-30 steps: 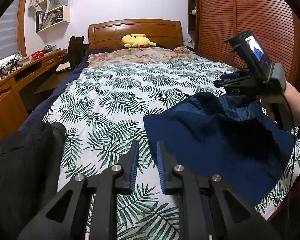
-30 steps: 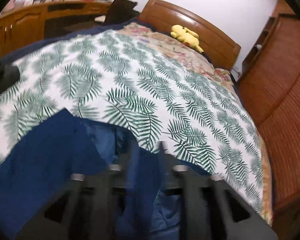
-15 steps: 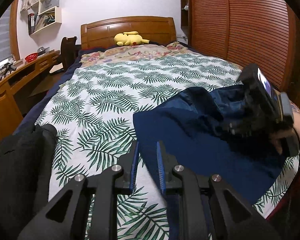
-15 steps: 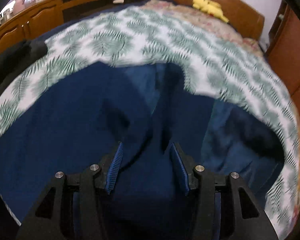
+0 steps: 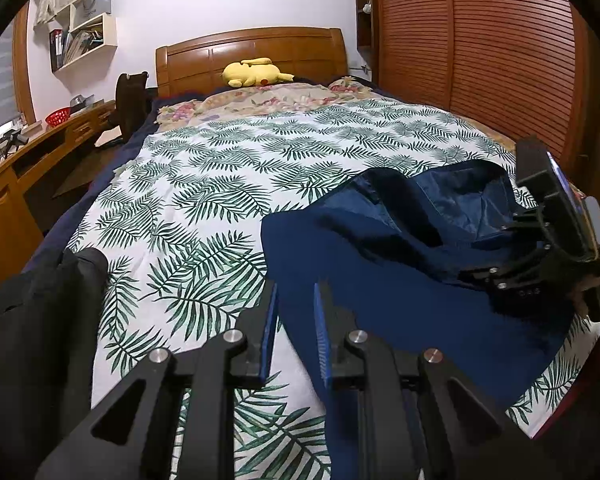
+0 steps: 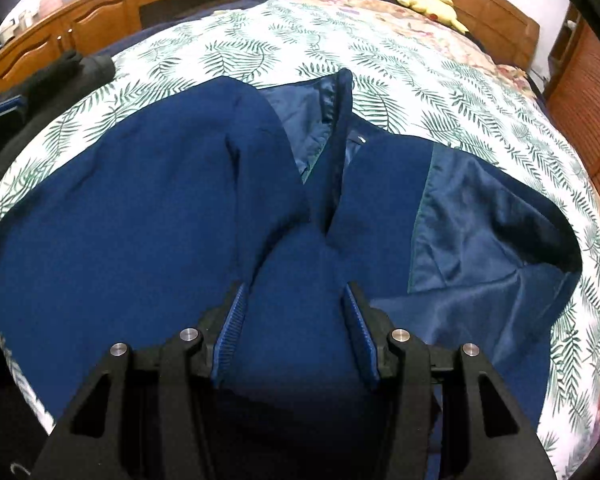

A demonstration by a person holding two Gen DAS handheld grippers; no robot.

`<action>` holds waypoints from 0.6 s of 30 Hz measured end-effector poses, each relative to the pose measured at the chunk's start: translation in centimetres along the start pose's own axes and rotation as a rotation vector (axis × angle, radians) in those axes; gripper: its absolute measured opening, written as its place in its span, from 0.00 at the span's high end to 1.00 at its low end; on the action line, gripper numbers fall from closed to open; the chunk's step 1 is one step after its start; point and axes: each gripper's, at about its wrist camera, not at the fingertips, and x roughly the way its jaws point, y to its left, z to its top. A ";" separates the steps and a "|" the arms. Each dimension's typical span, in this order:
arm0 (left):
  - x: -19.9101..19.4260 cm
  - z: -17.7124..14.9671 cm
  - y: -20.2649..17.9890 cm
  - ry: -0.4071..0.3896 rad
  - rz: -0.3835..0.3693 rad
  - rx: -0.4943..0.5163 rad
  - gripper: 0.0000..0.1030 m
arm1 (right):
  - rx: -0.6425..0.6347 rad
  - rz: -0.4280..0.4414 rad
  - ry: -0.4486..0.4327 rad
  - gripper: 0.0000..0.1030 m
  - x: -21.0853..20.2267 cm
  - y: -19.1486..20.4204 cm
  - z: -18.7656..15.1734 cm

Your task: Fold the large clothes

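Observation:
A dark blue jacket (image 5: 400, 272) lies rumpled on the near right part of the bed, with its shiny lining (image 6: 480, 232) turned up. My right gripper (image 6: 296, 296) points steeply down onto it. Its jaws stand open astride a raised fold of the blue cloth, which fills the gap between the pads. In the left wrist view the right gripper (image 5: 484, 288) sits low over the jacket's right side. My left gripper (image 5: 296, 300) hovers at the jacket's left edge with a narrow gap between its jaws and nothing pinched there.
The jacket rests on a palm-leaf bedspread (image 5: 220, 184). A black garment (image 5: 32, 320) is heaped at the near left of the bed. A yellow plush toy (image 5: 252, 72) lies by the wooden headboard (image 5: 252, 48). A wooden desk (image 5: 4, 184) runs along the left, a slatted wardrobe (image 5: 480, 60) along the right.
My right gripper has come down from above the bed onto the jacket, tilted more steeply, and its jaws have spread wider. The left gripper has hardly moved.

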 end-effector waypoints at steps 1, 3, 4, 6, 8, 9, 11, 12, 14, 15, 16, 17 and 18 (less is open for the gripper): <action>-0.1 0.0 0.0 -0.002 0.000 -0.001 0.85 | -0.003 0.001 -0.001 0.52 -0.2 0.0 -0.1; -0.1 0.0 0.0 -0.004 -0.001 -0.002 0.85 | -0.013 0.005 0.001 0.59 -0.6 -0.1 -0.5; -0.2 0.0 0.0 -0.006 -0.002 -0.002 0.85 | -0.019 0.005 0.003 0.65 -0.6 -0.1 -0.5; -0.2 0.0 0.0 -0.006 -0.002 -0.001 0.85 | -0.038 0.011 0.011 0.77 -0.7 0.0 -0.6; -0.2 0.0 -0.1 -0.006 -0.003 0.001 0.85 | -0.061 -0.003 0.015 0.89 -0.7 0.2 -0.5; -0.3 0.0 -0.1 -0.005 -0.003 0.002 0.85 | -0.071 -0.006 0.012 0.92 -0.7 0.3 -0.3; -0.4 0.0 -0.1 -0.006 -0.005 0.001 0.85 | -0.088 -0.027 -0.004 0.97 -1.0 0.2 0.0; -0.3 0.0 -0.2 -0.006 -0.007 0.000 0.85 | -0.103 -0.064 -0.028 0.97 -1.3 0.0 0.5; -0.4 0.0 -0.2 -0.009 -0.021 -0.006 0.85 | -0.104 -0.129 -0.081 0.97 -2.0 -0.7 1.8; -0.4 0.0 -0.3 -0.010 -0.027 -0.011 0.85 | -0.096 -0.165 -0.124 0.97 -2.6 -1.4 2.8; -0.4 0.0 -0.4 -0.010 -0.031 -0.013 0.85 | -0.091 -0.192 -0.157 0.98 -3.2 -1.9 3.7; -0.5 -0.1 -0.5 -0.011 -0.035 -0.012 0.85 | -0.083 -0.225 -0.202 0.98 -3.9 -2.6 4.8; -0.5 -0.1 -0.7 -0.011 -0.037 -0.009 0.85 | -0.065 -0.247 -0.257 0.98 -4.7 -3.4 6.0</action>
